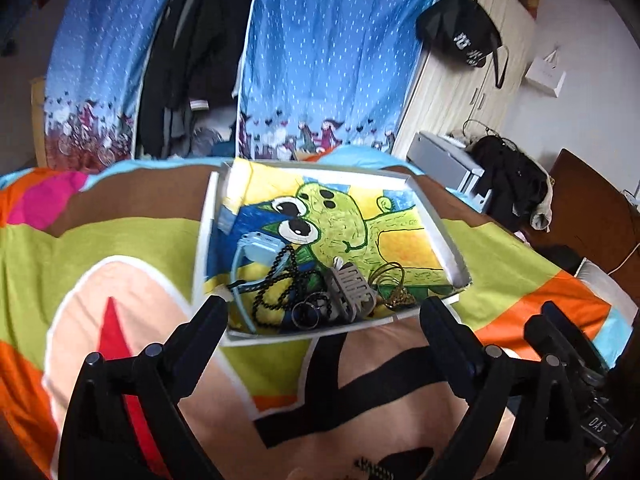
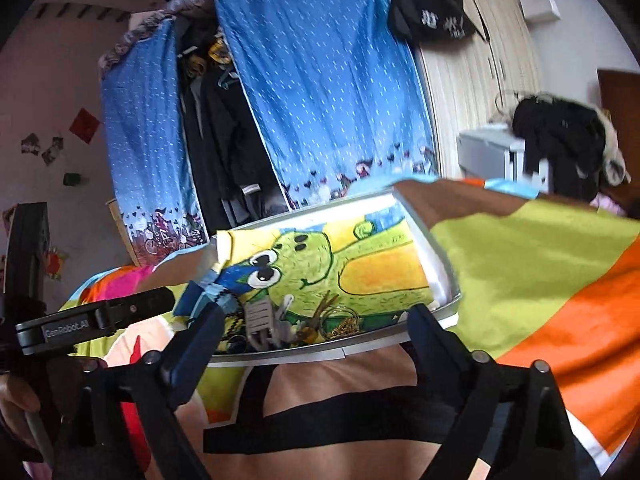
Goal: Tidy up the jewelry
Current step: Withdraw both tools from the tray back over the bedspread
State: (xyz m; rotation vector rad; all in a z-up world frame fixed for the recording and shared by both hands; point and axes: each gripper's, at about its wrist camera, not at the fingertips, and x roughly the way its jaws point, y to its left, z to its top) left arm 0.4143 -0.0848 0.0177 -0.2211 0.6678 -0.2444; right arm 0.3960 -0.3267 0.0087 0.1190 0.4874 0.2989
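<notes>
Both tools stand wide with nothing between the fingers: the left tool (image 1: pixel 322 312) and the right tool (image 2: pixel 316 322) hover over a bright patterned bedspread (image 1: pixel 120 248). Just ahead, one white tray (image 1: pixel 440 224) holds a heap of jewelry (image 1: pixel 308 284). Beyond hang two blue curtains (image 1: pixel 332 60).

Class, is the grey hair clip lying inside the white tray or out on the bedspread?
Inside: the hair clip lies within the tray's white rim, among the beads.
</notes>
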